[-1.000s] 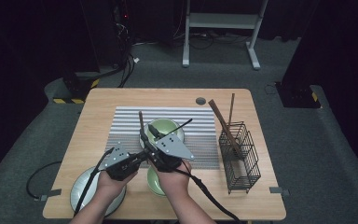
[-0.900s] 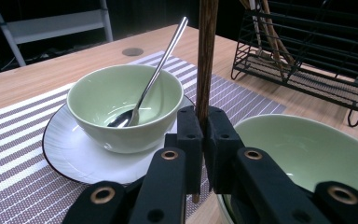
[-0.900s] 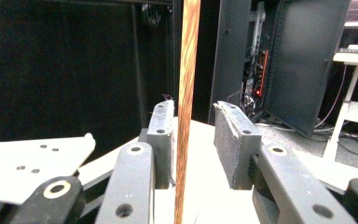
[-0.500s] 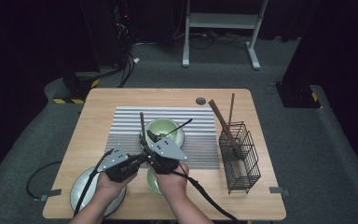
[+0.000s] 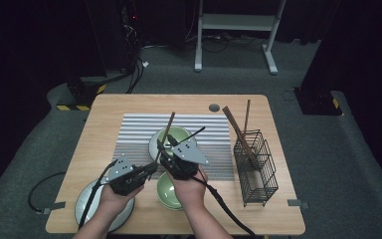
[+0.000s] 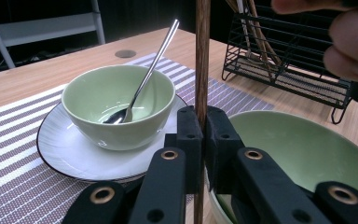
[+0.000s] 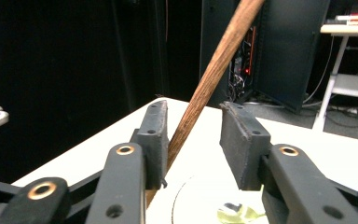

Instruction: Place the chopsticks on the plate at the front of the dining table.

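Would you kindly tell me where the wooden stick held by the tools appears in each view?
High view: wooden stick centre, slanting over the bowl.
Left gripper view: upright at centre, clamped.
Right gripper view: diagonal between the jaws.
Shared landmark: white plate under the bowl.

The chopstick (image 6: 202,56) is dark brown wood with a fine grain showing – matt, faintly satiny. The near bowl (image 6: 303,154) and the far bowl (image 6: 116,105) look like pale green glazed ceramic, smooth and glossy, and the plate (image 6: 74,156) under the far one is white and glossy with a dark rim. The spoon (image 6: 151,70) is polished metal. The rack (image 5: 255,167) is black wire mesh, the striped mat (image 5: 134,137) looks woven, and the table (image 5: 114,107) is light wood – smooth, matt.
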Demonstrator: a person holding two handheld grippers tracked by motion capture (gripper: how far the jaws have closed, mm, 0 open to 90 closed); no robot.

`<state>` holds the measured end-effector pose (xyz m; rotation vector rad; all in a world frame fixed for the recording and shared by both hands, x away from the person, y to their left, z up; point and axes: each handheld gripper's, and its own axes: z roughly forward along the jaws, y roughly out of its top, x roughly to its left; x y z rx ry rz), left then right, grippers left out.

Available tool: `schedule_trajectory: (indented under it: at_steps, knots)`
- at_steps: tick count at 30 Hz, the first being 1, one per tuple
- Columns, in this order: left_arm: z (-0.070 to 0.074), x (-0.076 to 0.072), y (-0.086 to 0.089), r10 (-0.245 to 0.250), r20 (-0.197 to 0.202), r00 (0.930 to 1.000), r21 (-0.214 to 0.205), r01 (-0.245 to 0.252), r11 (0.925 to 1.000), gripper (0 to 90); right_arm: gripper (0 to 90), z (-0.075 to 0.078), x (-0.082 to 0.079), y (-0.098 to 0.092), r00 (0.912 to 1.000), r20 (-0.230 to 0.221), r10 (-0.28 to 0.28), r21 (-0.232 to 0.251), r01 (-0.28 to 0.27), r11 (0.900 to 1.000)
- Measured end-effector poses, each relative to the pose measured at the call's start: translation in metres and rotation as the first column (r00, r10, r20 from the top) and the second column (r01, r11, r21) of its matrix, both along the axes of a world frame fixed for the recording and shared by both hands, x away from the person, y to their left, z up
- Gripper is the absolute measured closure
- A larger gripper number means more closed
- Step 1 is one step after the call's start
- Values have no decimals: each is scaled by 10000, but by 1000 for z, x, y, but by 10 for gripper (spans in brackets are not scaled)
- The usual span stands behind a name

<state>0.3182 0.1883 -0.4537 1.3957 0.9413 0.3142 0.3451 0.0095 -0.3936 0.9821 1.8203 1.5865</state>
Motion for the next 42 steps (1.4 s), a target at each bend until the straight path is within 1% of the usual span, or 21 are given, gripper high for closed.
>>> schedule_trajectory:
  at_steps: [1, 2, 7, 10, 11, 13, 15, 16, 18, 22, 23, 27, 31, 34, 36, 37, 38, 39, 40, 41, 42]
  knots:
    - [0, -1, 0, 27, -22, 10000, -102, -27, 9999, 851, 601, -1, 1, -1, 10000, -75, -41, 41, 41, 10000]
    - [0, -1, 1, -8, 5, 10000, -39, 8, 10000, 851, 599, -2, 2, -3, 9999, -119, -55, 70, 56, 10000]
    - [0, -4, 3, 51, 89, 9999, -36, -50, 10000, 848, 570, -7, 7, -7, 9992, -352, -179, 203, 186, 9996]
    - [0, -5, 5, 43, 83, 10000, -132, -41, 9999, 848, 541, -10, 9, -9, 9989, -411, -213, 273, 224, 9994]
    - [0, -5, 5, 67, 50, 10000, -263, -66, 9996, 848, 532, -11, 10, -10, 9987, -442, -246, 294, 259, 9992]
    - [0, -6, 6, 89, 2, 10000, -342, -88, 9994, 848, 502, -12, 12, -12, 9982, -518, -292, 330, 310, 9990]
    - [0, -6, 7, 42, -24, 10000, -300, -43, 9995, 848, 483, -14, 13, -13, 9976, -615, -332, 337, 353, 9988]
    - [0, -6, 7, 62, -24, 10000, -419, -63, 9991, 848, 475, -15, 14, -13, 9974, -631, -339, 362, 363, 9987]
    - [0, -7, 8, 52, -67, 10000, -472, -55, 9989, 848, 465, -17, 14, -14, 9973, -642, -366, 428, 394, 9983]
    - [0, -8, 9, 70, -34, 10000, -544, -72, 9985, 847, 440, -20, 16, -15, 9969, -673, -397, 477, 429, 9979]
    - [-1, -8, 9, 61, 20, 10000, -449, -60, 9990, 847, 435, -21, 16, -15, 9969, -682, -388, 503, 423, 9978]
    - [-3, -9, 10, 90, 40, 10000, -367, -88, 9993, 848, 424, -23, 16, -14, 9972, -599, -437, 285, 455, 9986]
    - [-3, -8, 10, 65, 25, 10000, -370, -64, 9993, 849, 420, -22, 14, -14, 9977, -504, -449, 226, 461, 9987]
    - [-3, -7, 10, 173, -47, 9998, -293, -174, 9994, 849, 423, -18, 11, -14, 9983, -367, -446, 191, 453, 9988]
    - [-3, -6, 10, 260, -116, 9996, -334, -263, 9991, 848, 430, -15, 8, -15, 9988, -164, -466, 89, 467, 9989]
    - [-3, -6, 10, 312, -123, 9994, -395, -317, 9987, 848, 431, -14, 6, -15, 9989, -53, -471, 34, 472, 9989]
    - [-3, -5, 11, 318, -101, 9994, -311, -321, 9990, 848, 432, -12, 4, -16, 9989, 18, -460, 10, 460, 9989]
    - [-2, -5, 11, 355, -115, 9993, -358, -359, 9987, 848, 432, -11, 3, -17, 9990, 68, -445, 0, 445, 9990]
    - [-2, -5, 12, 386, -99, 9992, -300, -389, 9988, 847, 432, -10, 2, -18, 9990, 75, -439, 28, 439, 9990]
    - [-1, -5, 11, 434, -103, 9990, -378, -438, 9983, 847, 433, -8, 1, -19, 9990, 111, -425, 7, 425, 9991]
    - [0, -4, 12, 436, -80, 9990, -307, -438, 9986, 848, 433, -7, -1, -20, 9990, 158, -416, -22, 416, 9991]
